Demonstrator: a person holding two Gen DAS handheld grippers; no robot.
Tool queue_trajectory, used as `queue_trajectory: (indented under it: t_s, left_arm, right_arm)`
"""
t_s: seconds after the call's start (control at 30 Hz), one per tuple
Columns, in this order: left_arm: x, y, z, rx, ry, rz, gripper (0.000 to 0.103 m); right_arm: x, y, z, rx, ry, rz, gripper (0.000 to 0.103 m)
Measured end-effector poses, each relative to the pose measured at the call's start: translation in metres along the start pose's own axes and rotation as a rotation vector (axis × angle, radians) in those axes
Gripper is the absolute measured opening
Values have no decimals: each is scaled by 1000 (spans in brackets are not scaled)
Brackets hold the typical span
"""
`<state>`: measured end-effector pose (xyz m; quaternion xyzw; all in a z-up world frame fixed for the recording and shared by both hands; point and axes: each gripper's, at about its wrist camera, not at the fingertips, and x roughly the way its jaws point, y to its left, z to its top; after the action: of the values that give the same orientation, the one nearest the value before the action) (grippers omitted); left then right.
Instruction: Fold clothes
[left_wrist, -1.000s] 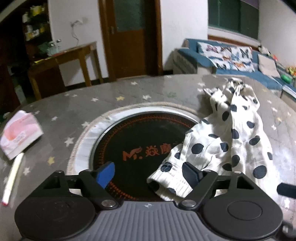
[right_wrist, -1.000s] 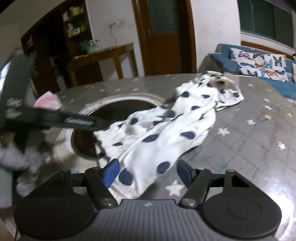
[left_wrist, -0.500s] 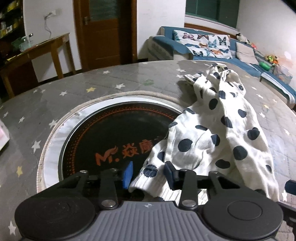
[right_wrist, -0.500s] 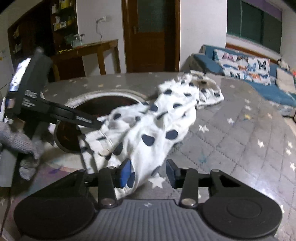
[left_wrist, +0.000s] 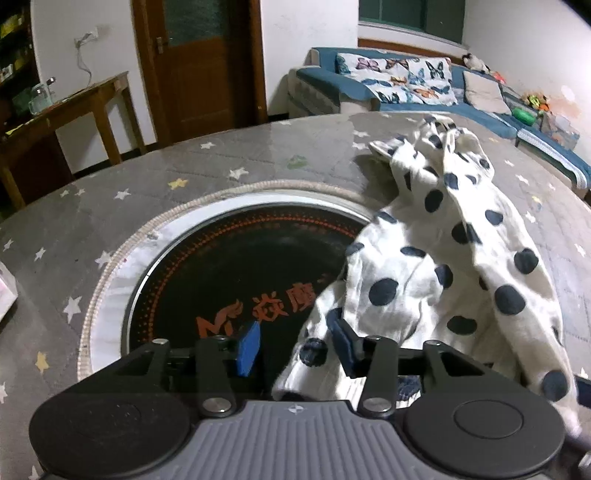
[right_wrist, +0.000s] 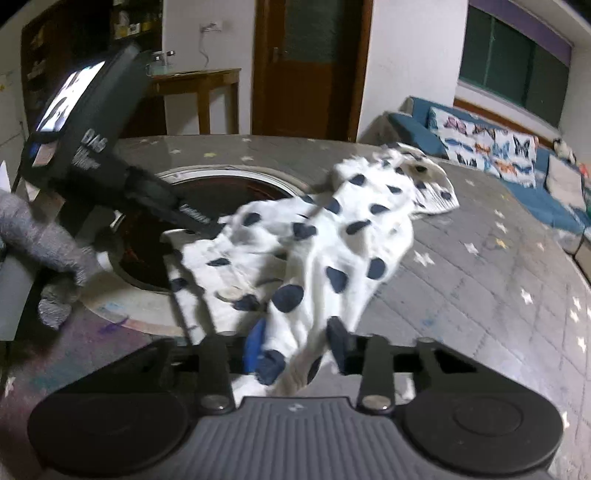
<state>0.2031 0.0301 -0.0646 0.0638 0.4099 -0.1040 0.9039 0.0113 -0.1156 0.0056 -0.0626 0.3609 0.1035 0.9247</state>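
A white garment with dark blue polka dots lies bunched on the grey star-patterned table cover, partly over the round black hotplate inset. My left gripper straddles the garment's ribbed cuff. Its right pad touches the cloth and a dark gap shows beside the blue left pad. In the right wrist view a grey-gloved hand holds that left gripper against the cloth's left edge. My right gripper is closing on the garment's near hem, with cloth filling the space between both pads.
A white and pink tissue pack pokes in at the table's left edge. Beyond the round table stand a wooden side table, a brown door and a blue sofa with butterfly cushions.
Both pairs of jaws narrowed around the garment's near edge. The left gripper came forward and down onto the cuff, and the tissue pack slid almost out of its view.
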Motion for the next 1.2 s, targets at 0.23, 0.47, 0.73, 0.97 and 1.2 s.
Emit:
queue_trajectory:
  t_s: [0.23,0.47,0.73,0.97,1.2]
  left_arm:
    - [-11,-11,-7,-2,-18,-40,12]
    - [-43,-15,-34,-74,-20,-67,9]
    - [-105,-34,-95,-111,-8,-83,9]
    - [-143,-41,-124,-81,15,-110,14]
    - [-156,-39,-102,-56,-82,-57,58]
  right_arm:
    - [-11,-43,-8,80,10,42,13]
    - [-30,-79,-24,144,14,66,8]
    - [-68,-102,-61,137,60,180,7]
    - [-101,-121,-84,101,126,254,24]
    - [-94,-141,-24,56,16,219,38]
